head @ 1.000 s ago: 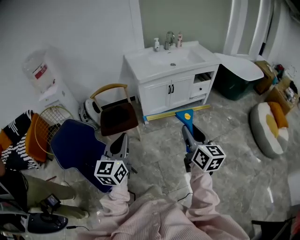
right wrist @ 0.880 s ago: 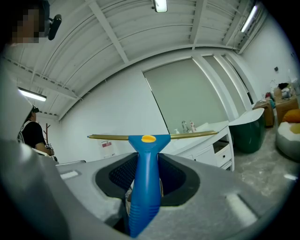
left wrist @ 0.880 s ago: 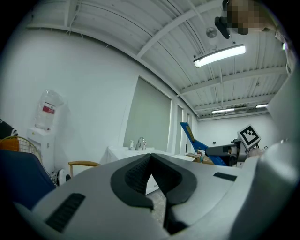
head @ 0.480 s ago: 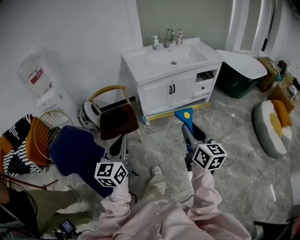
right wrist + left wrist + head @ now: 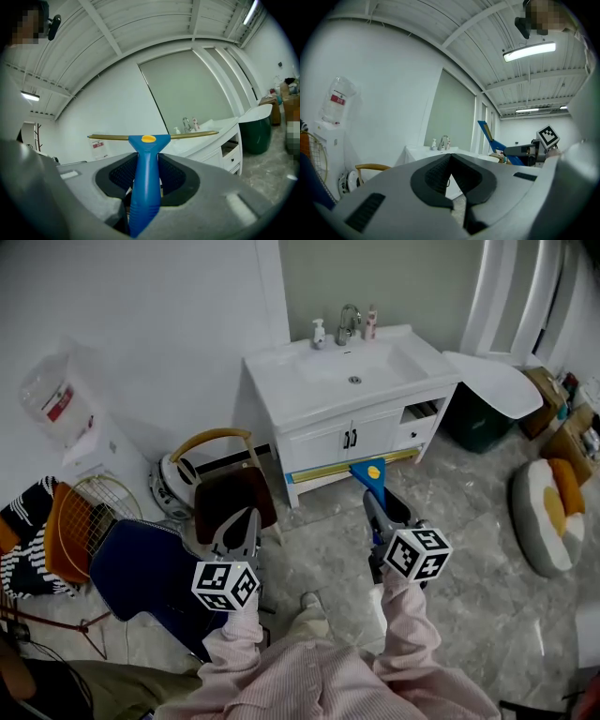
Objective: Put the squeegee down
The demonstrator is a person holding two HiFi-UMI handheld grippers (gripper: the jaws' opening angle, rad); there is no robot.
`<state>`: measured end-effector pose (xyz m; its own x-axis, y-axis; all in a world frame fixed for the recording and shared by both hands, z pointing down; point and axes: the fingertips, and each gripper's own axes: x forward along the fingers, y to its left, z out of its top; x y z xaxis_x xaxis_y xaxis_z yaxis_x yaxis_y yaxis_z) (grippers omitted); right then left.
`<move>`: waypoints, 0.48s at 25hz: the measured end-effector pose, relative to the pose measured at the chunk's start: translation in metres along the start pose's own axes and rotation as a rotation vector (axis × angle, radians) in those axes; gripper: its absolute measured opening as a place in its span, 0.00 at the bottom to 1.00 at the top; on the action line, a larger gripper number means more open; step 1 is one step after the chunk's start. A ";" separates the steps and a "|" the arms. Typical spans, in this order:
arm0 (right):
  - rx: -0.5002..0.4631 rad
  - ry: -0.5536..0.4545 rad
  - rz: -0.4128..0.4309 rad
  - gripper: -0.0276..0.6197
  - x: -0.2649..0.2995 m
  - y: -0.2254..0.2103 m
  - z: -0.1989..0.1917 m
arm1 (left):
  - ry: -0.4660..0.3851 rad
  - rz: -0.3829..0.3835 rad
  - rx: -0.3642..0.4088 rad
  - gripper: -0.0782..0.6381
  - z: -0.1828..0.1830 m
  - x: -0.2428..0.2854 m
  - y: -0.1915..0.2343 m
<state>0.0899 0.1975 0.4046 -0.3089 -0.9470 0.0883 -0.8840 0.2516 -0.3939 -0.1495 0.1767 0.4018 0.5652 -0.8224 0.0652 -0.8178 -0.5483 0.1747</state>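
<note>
- Between my right gripper's (image 5: 146, 157) pads the squeegee's (image 5: 145, 187) blue handle sits clamped; its yellow blade lies level beyond the fingertips
- from the head view, that blade hangs above the grey floor (image 5: 469, 549), before the lower front edge of the white vanity (image 5: 319, 390)
- my left gripper (image 5: 451, 161) is closed on nothing, tips touching; it hangs near the brown chair (image 5: 234, 498)

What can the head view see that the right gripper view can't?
Only the head view shows the blue chair, the brown chair and the floor cushion. Only the right gripper view shows the ceiling light and roof beams. Both show the blue squeegee and the white sink cabinet.
</note>
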 end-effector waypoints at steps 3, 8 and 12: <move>-0.001 0.004 0.005 0.25 0.035 -0.007 0.010 | -0.007 0.003 -0.006 0.11 0.010 0.031 0.021; -0.017 0.005 0.006 0.25 0.083 -0.017 0.024 | -0.023 -0.003 -0.007 0.11 0.024 0.076 0.049; -0.014 0.004 0.006 0.25 0.117 -0.023 0.031 | -0.027 -0.009 -0.007 0.11 0.031 0.104 0.068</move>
<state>0.0849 0.0751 0.3958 -0.3152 -0.9448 0.0898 -0.8870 0.2596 -0.3819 -0.1495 0.0494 0.3898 0.5696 -0.8211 0.0366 -0.8116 -0.5549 0.1824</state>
